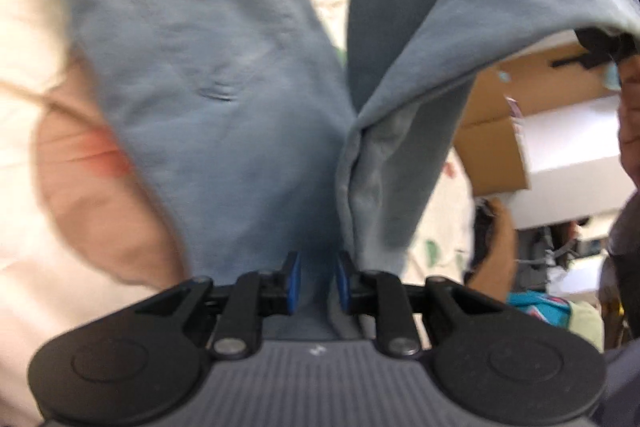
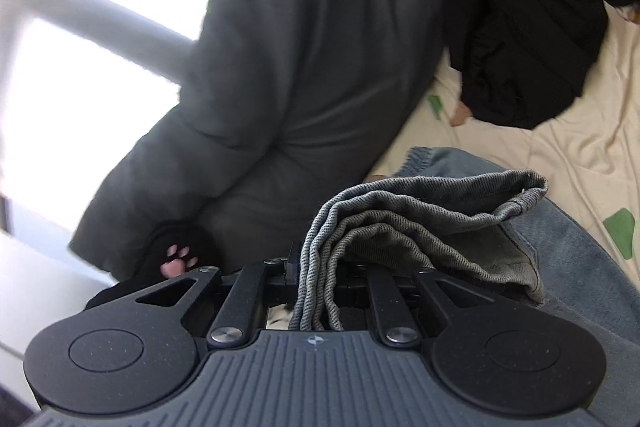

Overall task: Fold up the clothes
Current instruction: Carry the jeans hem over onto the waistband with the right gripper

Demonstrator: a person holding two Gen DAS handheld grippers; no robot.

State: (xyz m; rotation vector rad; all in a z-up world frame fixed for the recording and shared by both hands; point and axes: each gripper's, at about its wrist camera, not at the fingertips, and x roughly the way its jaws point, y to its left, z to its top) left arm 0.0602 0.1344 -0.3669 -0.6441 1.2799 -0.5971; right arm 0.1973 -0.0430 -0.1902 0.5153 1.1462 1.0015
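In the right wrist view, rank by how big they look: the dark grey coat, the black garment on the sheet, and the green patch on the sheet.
1. Dark grey coat, though nearness to the camera inflates it.
2. Black garment.
3. Green patch.

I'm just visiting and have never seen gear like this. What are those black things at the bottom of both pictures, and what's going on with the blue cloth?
There is no robot here: a person holds a hand-held pincer in each hand, and a small wide-angle camera on each one looks forward along its two fingers. One picture comes from the left tool, the other from the right.

In the left view, the left gripper pinches a fold of light blue trousers between its blue pads. In the right view, the right gripper is clamped on a bunched edge of blue-grey denim.

Below lies a cream bedsheet with green shapes on it, a dark garment heaped on it. Cardboard boxes stand off to one side.
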